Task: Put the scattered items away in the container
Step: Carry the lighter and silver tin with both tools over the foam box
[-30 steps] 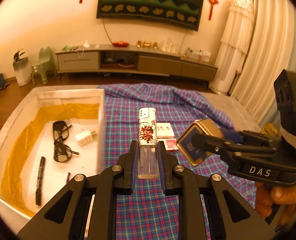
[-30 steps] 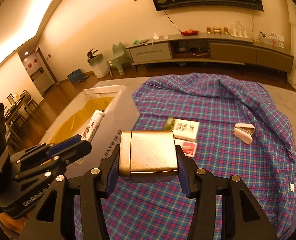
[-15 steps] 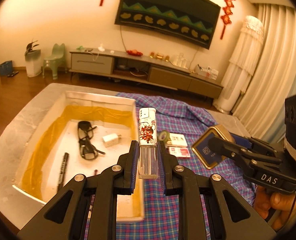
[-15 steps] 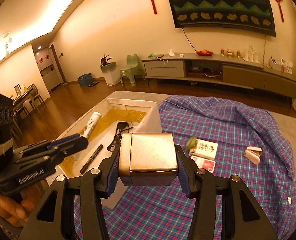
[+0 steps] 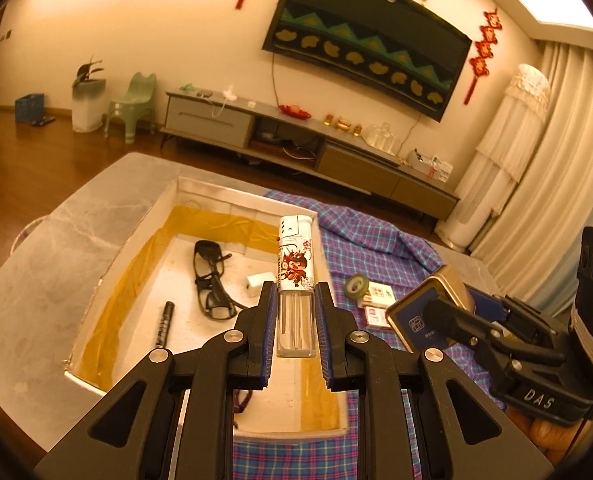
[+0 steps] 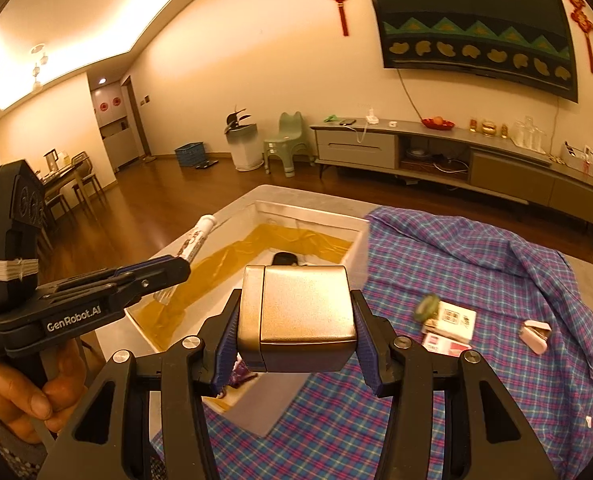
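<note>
Broadly spread across the right half of both views: a blue plaid cloth (image 6: pixel 476 280), rumpled over a grey table (image 5: pixel 56 248). Left of it, touching its edge, a white open container (image 5: pixel 232 204) with a yellow liner. Inside, left wrist view centre-left: dark glasses (image 5: pixel 210 276), a black marker (image 5: pixel 163 322), a small white block (image 5: pixel 258 281), all lying on the floor of the box.

Lower centre of the right wrist view: right gripper (image 6: pixel 294 344), jaws clamped on a gold metal tin (image 6: pixel 300 316), held over the container's near corner. Lower centre of the left wrist view: left gripper (image 5: pixel 295 316), pads pressed on the clear base of a lighter (image 5: pixel 295 280) with a cartoon print, upright, over the container's right-hand wall.

On the cloth, right of the container: two small card boxes (image 6: pixel 450 326), stacked or side by side, cannot tell; a green tape roll (image 6: pixel 427 307) touching them; further right, a small pink case (image 6: pixel 535 334), apart from the rest.
</note>
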### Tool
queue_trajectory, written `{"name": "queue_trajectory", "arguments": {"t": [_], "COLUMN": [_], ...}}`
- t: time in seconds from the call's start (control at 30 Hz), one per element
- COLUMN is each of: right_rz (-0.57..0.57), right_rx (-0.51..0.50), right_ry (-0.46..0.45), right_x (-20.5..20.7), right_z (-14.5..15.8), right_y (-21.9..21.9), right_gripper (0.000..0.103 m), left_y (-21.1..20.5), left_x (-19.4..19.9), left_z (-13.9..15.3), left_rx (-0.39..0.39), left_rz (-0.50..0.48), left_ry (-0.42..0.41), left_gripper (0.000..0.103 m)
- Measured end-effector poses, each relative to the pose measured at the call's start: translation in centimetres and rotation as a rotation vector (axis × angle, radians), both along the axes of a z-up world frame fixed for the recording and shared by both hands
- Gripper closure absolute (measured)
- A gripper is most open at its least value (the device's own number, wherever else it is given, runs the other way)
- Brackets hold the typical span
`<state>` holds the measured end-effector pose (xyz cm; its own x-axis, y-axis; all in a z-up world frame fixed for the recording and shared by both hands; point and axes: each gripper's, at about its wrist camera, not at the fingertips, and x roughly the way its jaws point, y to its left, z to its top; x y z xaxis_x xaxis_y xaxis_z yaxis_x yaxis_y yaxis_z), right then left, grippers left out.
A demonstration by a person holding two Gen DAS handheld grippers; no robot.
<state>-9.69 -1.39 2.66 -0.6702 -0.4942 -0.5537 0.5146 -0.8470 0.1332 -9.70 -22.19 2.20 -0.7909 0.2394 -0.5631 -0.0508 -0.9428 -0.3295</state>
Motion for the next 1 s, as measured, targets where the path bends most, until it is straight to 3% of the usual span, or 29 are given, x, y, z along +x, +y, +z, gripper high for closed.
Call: {"name": "queue_trajectory", "arguments": {"t": [0.67, 1.0], "right_rz": [0.07, 0.135], "right_rx": [0.061, 0.22], "right_ry": [-0.044, -0.13], "right_x": [-3.4, -6.9], "right_z": [-1.6, -4.2], "right_y": [-6.4, -9.1], "right_gripper": [0.051, 0.051], "left_y": [-6.6, -8.2], "left_x": [-4.0, -7.4], "left_z": [-3.2, -4.8], "left_rx": [0.14, 0.196], "left_rz": [0.055, 0.105], "left_ry": [-0.175, -0.248], "left_gripper": [0.084, 0.084]}}
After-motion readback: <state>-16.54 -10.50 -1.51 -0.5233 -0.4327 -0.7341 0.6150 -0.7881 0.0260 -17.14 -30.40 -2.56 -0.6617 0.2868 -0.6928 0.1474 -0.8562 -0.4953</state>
